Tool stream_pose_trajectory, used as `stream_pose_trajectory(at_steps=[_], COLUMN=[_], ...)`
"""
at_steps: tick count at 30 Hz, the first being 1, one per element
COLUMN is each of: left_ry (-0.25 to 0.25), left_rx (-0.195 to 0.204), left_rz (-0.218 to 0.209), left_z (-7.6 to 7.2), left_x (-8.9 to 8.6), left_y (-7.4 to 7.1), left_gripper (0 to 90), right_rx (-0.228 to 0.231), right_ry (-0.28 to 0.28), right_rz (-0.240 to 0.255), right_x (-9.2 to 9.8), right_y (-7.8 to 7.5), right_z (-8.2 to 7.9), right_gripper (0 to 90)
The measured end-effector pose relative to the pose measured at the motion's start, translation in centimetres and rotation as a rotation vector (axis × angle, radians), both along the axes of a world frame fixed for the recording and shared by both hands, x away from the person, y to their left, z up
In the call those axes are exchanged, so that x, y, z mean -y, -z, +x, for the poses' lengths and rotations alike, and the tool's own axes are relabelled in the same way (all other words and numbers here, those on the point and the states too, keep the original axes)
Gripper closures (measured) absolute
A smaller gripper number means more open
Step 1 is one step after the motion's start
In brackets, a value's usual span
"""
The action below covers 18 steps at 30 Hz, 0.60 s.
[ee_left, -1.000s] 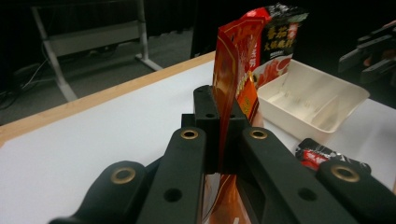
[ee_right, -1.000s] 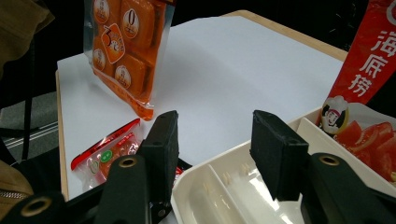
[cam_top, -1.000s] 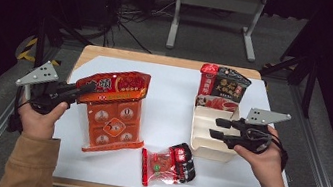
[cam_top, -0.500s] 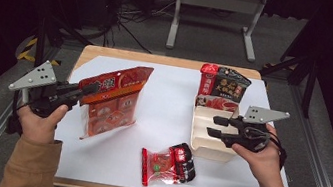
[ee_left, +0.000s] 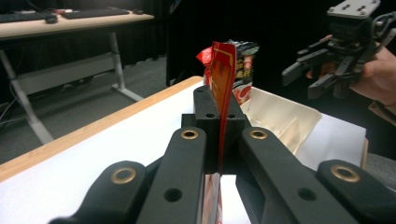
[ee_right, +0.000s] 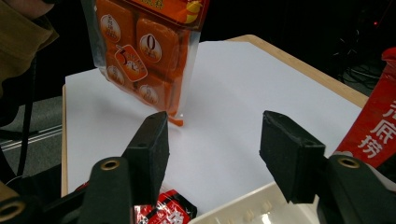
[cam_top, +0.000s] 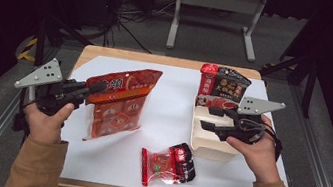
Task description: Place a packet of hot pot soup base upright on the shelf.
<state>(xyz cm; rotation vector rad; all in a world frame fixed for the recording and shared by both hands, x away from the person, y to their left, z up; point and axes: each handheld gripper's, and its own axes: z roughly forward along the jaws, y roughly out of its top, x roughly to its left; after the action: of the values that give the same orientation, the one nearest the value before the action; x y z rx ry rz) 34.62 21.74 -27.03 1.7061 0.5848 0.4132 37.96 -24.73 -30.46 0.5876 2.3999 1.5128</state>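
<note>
The left tongs [cam_top: 96, 86] are clamped on the top edge of the orange snack bag [cam_top: 120, 104], which hangs tilted from them, its lower corner resting on the white worktop [cam_top: 169, 129] or just above it. The right tongs [cam_top: 207, 118] stand open with nothing between their pads, held over the near wall of the cream tray [cam_top: 209, 148], well apart from the bag. Their jaws have just been opening wider.

The left gripper view looks along the bag [ee_left: 220, 88] edge-on, a thin red strip pinched between the closed black pads, with the tray [ee_left: 280, 116] and the right tongs [ee_left: 306, 79] beyond it, the dark standing packet [ee_left: 245, 65] behind. The right gripper view instead faces the bag [ee_right: 144, 56] flat on, showing its rows of orange wrapped pieces and its clear bottom seam near the worktop [ee_right: 243, 107]; the tray's rim [ee_right: 243, 205] and the small red-and-black packet [ee_right: 166, 210] lie just below the open pads, and a red packet's edge [ee_right: 373, 126] stands at the right.

A second earlier the bag lay flat on the worktop under the left tongs; now it is lifted and swung upright towards the person's left. The small packet [cam_top: 168, 163] and the dark packet [cam_top: 224, 85] lie where they did.
</note>
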Motion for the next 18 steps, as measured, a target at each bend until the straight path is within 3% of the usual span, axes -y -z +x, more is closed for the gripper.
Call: stream_pose_trajectory(at_steps=[7,18], left_ry=[0.042,0.117], left_rx=[0.027,0.041], left_rz=[0.043,0.025], left_z=[-0.7,-1.2], left_x=[2.1,3.8], left_y=[-1.0,-1.6], left_gripper=[90.0,90.0], right_rx=[-0.005,0.009], right_ry=[-0.021,-0.065], right_rz=[0.006,-0.003], right_x=[-1.7,-4.7], right_y=[0.5,1.1], right_z=[0.5,1.0], right_gripper=[37.6,35.8])
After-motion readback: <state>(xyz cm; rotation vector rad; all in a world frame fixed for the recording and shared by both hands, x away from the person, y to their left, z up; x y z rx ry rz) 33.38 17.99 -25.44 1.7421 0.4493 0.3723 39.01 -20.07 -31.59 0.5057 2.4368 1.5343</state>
